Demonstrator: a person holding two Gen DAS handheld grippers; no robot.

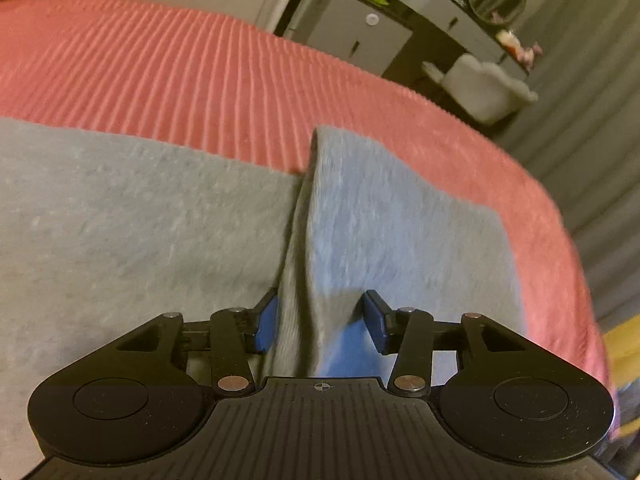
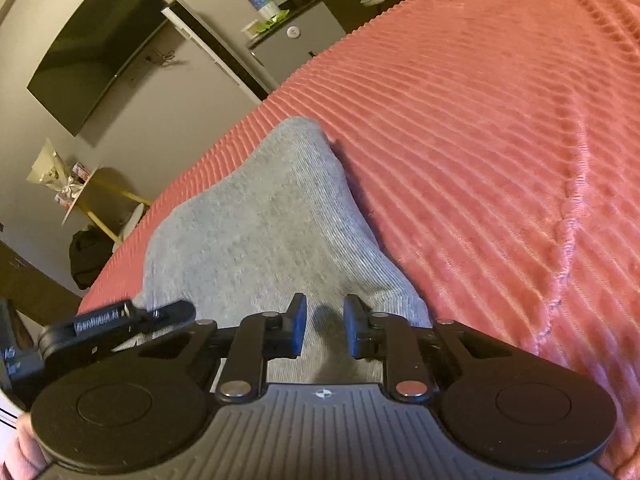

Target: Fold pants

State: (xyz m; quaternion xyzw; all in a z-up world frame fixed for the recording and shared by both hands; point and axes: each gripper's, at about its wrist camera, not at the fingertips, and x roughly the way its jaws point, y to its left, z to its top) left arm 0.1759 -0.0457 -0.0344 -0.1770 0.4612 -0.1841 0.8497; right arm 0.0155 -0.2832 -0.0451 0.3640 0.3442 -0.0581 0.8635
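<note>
Grey knit pants (image 1: pixel 160 240) lie spread on a pink ribbed bedspread (image 1: pixel 200 72). In the left wrist view a raised fold of the pants (image 1: pixel 320 264) runs up between the blue pads. My left gripper (image 1: pixel 322 320) stands open around that fold, the pads apart. In the right wrist view a narrowing end of the pants (image 2: pixel 272 216) stretches away from me. My right gripper (image 2: pixel 326 328) hangs just over it with only a narrow gap between its jaws. Grey cloth shows in that gap, and I see no pad pressing on it.
The bedspread (image 2: pixel 500 140) extends far to the right. The bed's edge (image 1: pixel 560 216) drops off at the right. Beyond it stand a dark cabinet (image 1: pixel 380 36) with small items and a white chair (image 1: pixel 480 84). A wall screen (image 2: pixel 96 48) and a small round table (image 2: pixel 88 196) lie left.
</note>
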